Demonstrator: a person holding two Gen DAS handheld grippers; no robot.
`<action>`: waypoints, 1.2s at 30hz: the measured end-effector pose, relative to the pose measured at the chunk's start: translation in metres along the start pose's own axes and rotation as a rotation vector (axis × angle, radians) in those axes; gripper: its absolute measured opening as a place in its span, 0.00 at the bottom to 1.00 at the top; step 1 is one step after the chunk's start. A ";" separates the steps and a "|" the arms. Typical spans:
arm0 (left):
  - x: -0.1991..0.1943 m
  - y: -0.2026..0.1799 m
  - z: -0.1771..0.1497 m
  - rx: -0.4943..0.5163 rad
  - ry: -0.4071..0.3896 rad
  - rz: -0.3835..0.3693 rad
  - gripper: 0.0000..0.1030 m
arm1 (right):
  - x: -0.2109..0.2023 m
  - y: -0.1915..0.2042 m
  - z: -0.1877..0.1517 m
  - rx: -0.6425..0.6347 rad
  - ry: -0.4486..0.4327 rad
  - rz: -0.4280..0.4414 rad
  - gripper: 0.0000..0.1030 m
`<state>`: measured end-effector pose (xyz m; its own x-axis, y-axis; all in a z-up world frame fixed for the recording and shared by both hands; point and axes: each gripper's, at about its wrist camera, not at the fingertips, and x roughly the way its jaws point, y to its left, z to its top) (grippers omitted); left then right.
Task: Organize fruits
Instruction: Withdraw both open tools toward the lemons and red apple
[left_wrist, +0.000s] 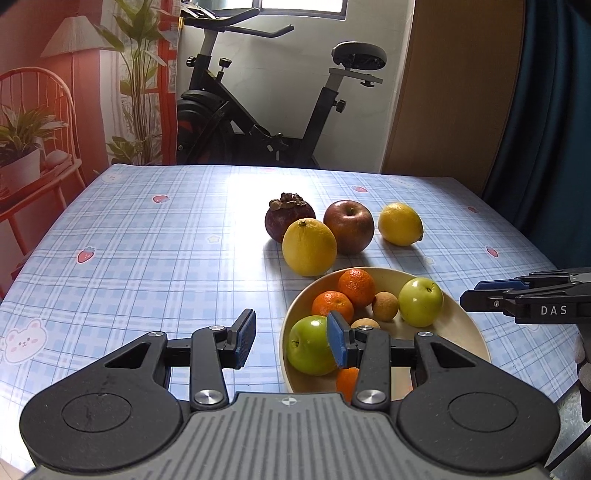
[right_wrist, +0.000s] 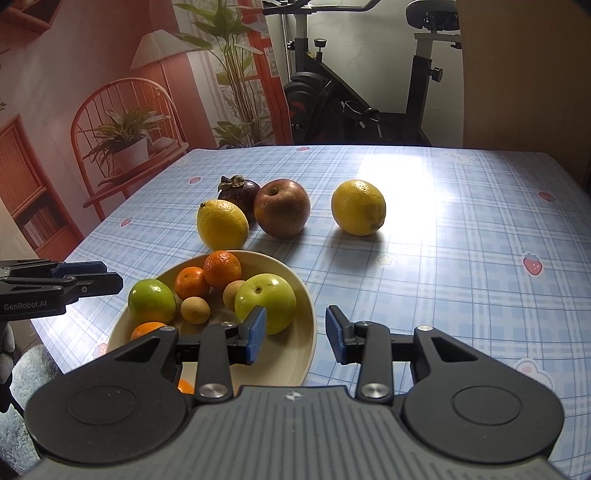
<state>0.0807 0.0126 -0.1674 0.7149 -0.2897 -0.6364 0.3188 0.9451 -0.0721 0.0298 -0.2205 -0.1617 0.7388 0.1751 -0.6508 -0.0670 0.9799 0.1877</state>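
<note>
Left tool (left_wrist: 291, 338) released, nothing between pads, poised over near rim of cream round bowl (left_wrist: 463, 332). Right tool (right_wrist: 296, 334) likewise released, empty, beside bowl's other side. Bowl holds green apples, small oranges, tan longans. Beyond bowl on blue plaid-covered surface (right_wrist: 443, 240): two yellow lemons, red apple (right_wrist: 282, 207), dark purple mangosteen (left_wrist: 289, 218).

so the table (left_wrist: 155, 236) has this light blue plaid cloth with little strawberries and bears printed on it. sitting straight on it: a cream bowl (right_wrist: 295, 354) near the front edge, a mangosteen (left_wrist: 289, 218), a red apple (left_wrist: 349, 226) right next to it, and two lemons, one (left_wrist: 309, 246) just behind the bowl, the other (left_wrist: 400, 223) off to the right by itself.
</note>
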 end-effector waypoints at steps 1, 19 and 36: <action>0.001 0.001 0.001 -0.003 0.000 0.001 0.43 | 0.000 0.000 0.001 -0.002 0.000 0.000 0.38; 0.014 0.017 0.059 -0.026 -0.006 0.005 0.43 | 0.027 0.011 0.047 -0.101 -0.021 0.024 0.38; 0.043 0.030 0.073 0.003 0.067 -0.005 0.49 | 0.074 0.038 0.069 -0.113 0.018 0.057 0.38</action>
<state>0.1662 0.0174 -0.1410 0.6703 -0.2833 -0.6859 0.3237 0.9433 -0.0733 0.1286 -0.1769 -0.1519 0.7198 0.2318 -0.6543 -0.1844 0.9726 0.1417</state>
